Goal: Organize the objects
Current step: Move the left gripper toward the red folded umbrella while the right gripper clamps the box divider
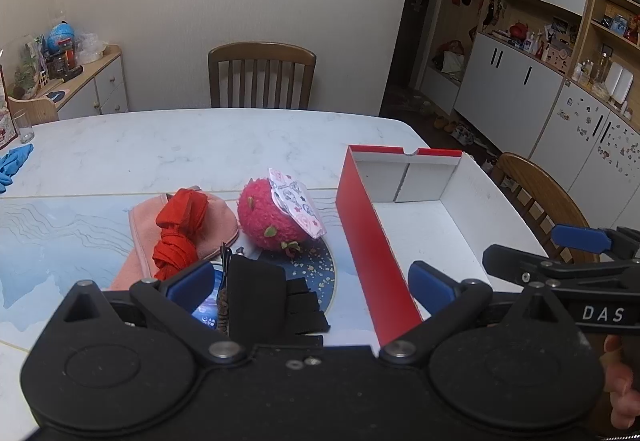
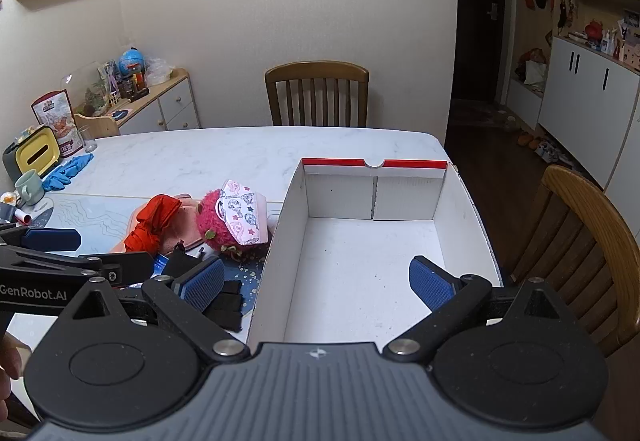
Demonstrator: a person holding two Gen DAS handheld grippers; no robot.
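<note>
Left gripper [image 1: 312, 281] and right gripper [image 2: 316, 281] are both spread and hold nothing. Box [image 2: 360, 273] lies below your right gripper, unfilled; next, pinch the black pouch [image 1: 256, 293] between your left fingers.

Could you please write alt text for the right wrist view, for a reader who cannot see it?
The open right claw hovers over an empty red-and-white cardboard box on a marble table. Left of the box lie a pink plush strawberry wearing a patterned face mask and a red cloth.
</note>
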